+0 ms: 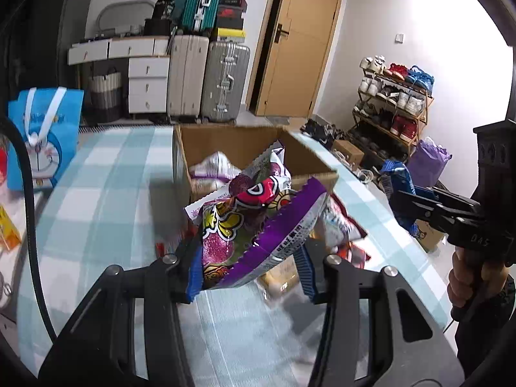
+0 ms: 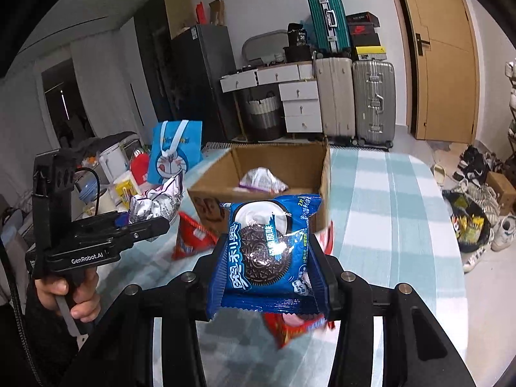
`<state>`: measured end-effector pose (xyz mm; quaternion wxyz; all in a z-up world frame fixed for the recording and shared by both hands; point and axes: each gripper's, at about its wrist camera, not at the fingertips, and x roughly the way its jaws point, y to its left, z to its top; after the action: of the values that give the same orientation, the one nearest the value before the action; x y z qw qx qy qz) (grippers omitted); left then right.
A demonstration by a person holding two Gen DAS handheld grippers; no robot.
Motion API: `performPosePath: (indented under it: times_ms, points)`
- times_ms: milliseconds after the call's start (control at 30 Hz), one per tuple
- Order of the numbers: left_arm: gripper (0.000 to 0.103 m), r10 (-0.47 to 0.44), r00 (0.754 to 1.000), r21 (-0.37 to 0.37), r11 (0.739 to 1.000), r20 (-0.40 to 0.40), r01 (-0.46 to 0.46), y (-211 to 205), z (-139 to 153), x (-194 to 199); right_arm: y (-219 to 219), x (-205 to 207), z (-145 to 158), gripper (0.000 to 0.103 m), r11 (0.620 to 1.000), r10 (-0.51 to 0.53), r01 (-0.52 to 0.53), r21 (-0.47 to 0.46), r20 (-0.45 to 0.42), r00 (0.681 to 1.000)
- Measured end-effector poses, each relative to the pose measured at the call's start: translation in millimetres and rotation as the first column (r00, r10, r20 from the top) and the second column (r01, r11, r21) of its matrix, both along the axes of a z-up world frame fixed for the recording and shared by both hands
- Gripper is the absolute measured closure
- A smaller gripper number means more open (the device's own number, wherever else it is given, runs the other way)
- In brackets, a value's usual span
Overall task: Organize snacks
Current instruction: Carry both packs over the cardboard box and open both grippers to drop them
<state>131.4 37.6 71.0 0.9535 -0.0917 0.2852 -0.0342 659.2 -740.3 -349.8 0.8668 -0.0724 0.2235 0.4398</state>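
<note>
My left gripper (image 1: pixel 250 274) is shut on a purple snack bag (image 1: pixel 254 232) and holds it above the table, just short of the open cardboard box (image 1: pixel 225 143). My right gripper (image 2: pixel 267 277) is shut on a blue Oreo packet (image 2: pixel 264 251), held above the table in front of the same box (image 2: pixel 283 156). A silver-purple bag (image 2: pixel 262 179) lies inside the box. Red snack packets (image 2: pixel 190 237) lie on the checked tablecloth (image 2: pixel 387 225) near the box. The left gripper with its bag (image 2: pixel 154 208) shows at the left of the right wrist view.
A blue Doraemon bag (image 1: pixel 42 135) stands at the table's left edge. More packets and clutter (image 2: pixel 129 187) lie at the far left. Suitcases (image 1: pixel 206 77), drawers and a door are behind the table; a shoe rack (image 1: pixel 393 103) and shoes stand on the floor at the right.
</note>
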Motion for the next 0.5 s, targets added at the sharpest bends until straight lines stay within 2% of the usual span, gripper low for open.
performPosePath:
  times_ms: [500]
  points:
    - [0.059, 0.034, 0.999, 0.014, 0.999, 0.031, -0.034, 9.9, 43.8, 46.7, 36.8, 43.4, 43.3, 0.057, 0.997, 0.003, -0.003, 0.079, 0.005, 1.0]
